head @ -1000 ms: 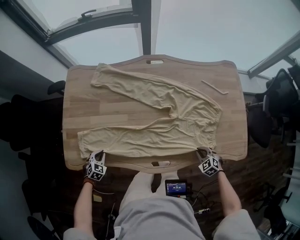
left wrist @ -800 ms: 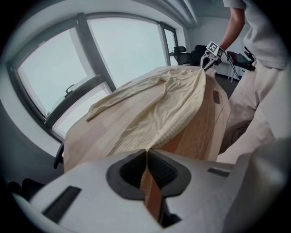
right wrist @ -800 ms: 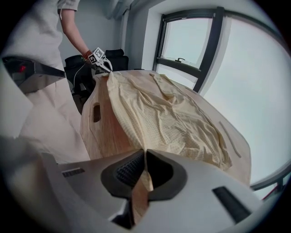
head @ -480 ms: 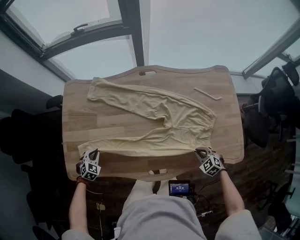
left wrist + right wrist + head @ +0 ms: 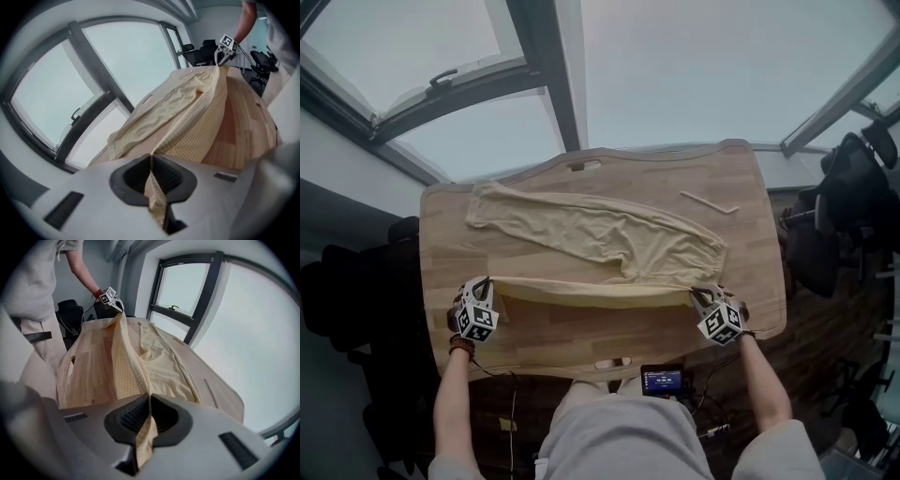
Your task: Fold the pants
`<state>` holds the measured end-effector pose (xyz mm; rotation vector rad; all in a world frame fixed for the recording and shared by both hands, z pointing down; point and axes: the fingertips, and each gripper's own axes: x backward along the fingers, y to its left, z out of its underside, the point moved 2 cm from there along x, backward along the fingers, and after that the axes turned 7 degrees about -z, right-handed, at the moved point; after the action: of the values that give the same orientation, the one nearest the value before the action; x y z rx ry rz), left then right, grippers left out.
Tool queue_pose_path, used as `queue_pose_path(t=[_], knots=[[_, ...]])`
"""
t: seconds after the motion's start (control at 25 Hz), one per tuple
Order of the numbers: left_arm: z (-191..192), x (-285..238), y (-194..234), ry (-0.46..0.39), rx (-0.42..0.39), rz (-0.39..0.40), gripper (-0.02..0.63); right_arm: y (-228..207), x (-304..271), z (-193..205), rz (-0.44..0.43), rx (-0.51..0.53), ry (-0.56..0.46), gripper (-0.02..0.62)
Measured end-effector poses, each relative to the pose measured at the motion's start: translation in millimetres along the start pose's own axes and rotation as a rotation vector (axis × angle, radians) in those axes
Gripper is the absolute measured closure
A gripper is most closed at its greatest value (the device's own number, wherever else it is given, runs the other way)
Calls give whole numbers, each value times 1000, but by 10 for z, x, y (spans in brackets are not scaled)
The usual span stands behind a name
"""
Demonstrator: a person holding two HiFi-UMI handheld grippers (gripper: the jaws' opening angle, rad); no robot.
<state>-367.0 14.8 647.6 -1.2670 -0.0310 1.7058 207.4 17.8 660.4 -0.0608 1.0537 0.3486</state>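
Pants (image 5: pixel 609 246) lie lengthwise across table (image 5: pixel 581 333), waistband (image 5: pixel 713 255) seemingly right.

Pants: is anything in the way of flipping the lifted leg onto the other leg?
Nothing visible. The left claw and right claw pinch the near leg; the far leg lies flat on the table, and a thin stick lies well off to the right.

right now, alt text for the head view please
A person holds the near leg of beige pants lifted off a wooden table, stretched between the left gripper and right gripper, both shut on it. The other leg lies flat.
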Motion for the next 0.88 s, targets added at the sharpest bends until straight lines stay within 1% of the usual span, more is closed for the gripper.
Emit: queue_pose_path(t=[0.24, 0.44, 0.56, 0.72, 0.88], knots=[[-392, -509, 370, -7, -86, 2, 586, -495, -131, -43, 41, 2, 16, 580], [-733, -874, 623, -21, -215, 21, 586, -938, -243, -76, 94, -6, 32, 581], [-896, -1073, 737, -13, -309, 26, 586, -1150, -348, -72, 111, 0, 48, 581], [-1133, -1337, 883, -9, -370, 25, 586, -1385, -480, -24, 140, -12, 59, 581], [-1367, -1582, 1004, -5, -474, 3, 586, -1589, -644, 34, 153, -39, 77, 581]])
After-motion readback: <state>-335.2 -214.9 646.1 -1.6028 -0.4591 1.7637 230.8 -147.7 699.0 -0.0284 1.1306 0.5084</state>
